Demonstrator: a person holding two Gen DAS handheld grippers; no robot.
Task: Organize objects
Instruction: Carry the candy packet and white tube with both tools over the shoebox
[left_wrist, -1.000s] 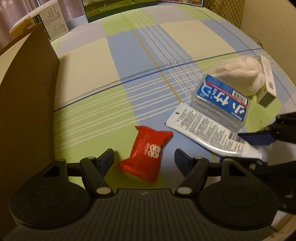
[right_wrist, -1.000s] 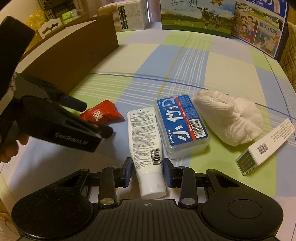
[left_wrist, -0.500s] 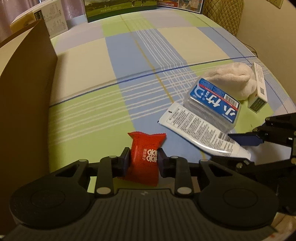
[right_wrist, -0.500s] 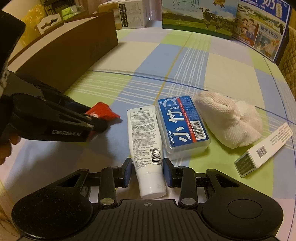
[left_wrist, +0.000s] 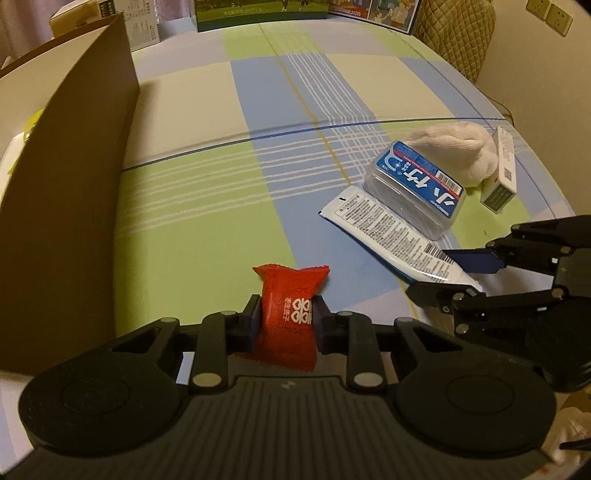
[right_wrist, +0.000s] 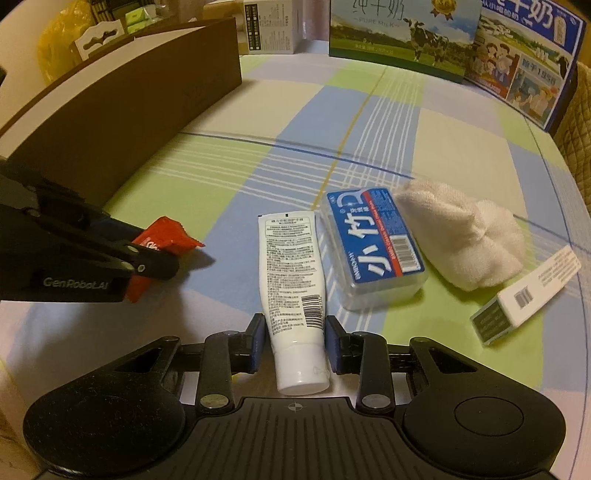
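Note:
My left gripper (left_wrist: 284, 317) is shut on a red candy packet (left_wrist: 291, 295), which stands upright between the pads just above the checked tablecloth. The right wrist view shows the same packet (right_wrist: 166, 236) in the left gripper (right_wrist: 147, 247) at the left. My right gripper (right_wrist: 295, 343) is shut on the cap end of a white tube (right_wrist: 291, 266) that lies flat on the cloth. From the left wrist, the tube (left_wrist: 384, 232) runs into the right gripper (left_wrist: 436, 275).
A clear box with a blue label (right_wrist: 373, 240) lies against the tube, then a white cloth bundle (right_wrist: 461, 236) and a small white carton (right_wrist: 528, 291). A tall brown box (left_wrist: 62, 184) walls the left side. Milk cartons (right_wrist: 399, 33) line the far edge.
The left gripper went from open around the red packet to shut on it, and the packet now stands upright in it. The right gripper has stayed on the tube.

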